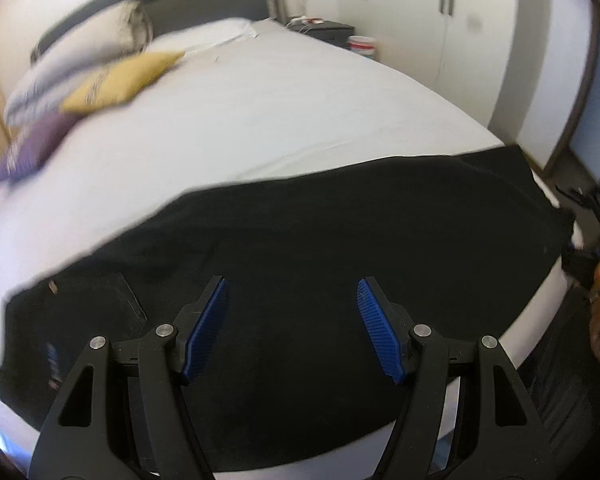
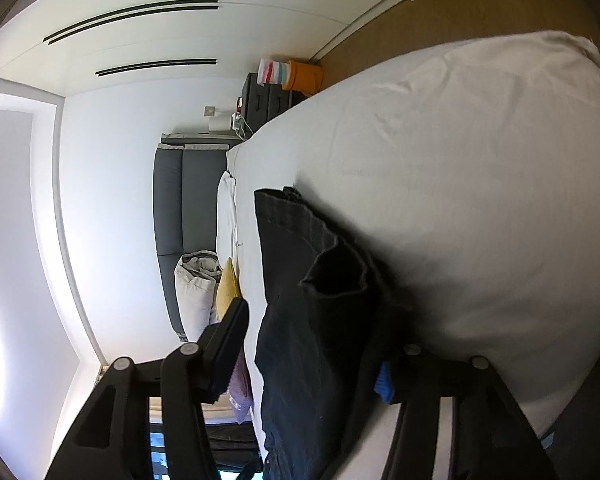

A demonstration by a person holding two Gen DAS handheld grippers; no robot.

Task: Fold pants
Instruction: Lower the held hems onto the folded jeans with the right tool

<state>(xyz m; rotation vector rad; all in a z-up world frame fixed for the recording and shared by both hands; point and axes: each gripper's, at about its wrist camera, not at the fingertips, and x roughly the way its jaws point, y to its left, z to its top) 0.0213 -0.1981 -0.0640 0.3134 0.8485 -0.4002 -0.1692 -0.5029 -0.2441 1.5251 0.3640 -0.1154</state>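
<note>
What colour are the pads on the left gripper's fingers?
Blue, ribbed pads; clearest in the left wrist view.

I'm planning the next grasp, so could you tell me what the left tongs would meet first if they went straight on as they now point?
Most likely the black pants on the bed; the open left tongs point at the cloth, though depth is unclear.

You've got a bed (image 1: 300, 92) in a white sheet carrying everything here, and the black pants (image 1: 300, 264) lie spread across its near edge, running side to side in your left wrist view. Up toward the grey headboard (image 1: 204, 4), a yellow cushion (image 1: 120, 80) sits on the sheet, a purple cushion (image 1: 32, 148) just beside it, with white pillows (image 1: 76, 60) behind them.
</note>
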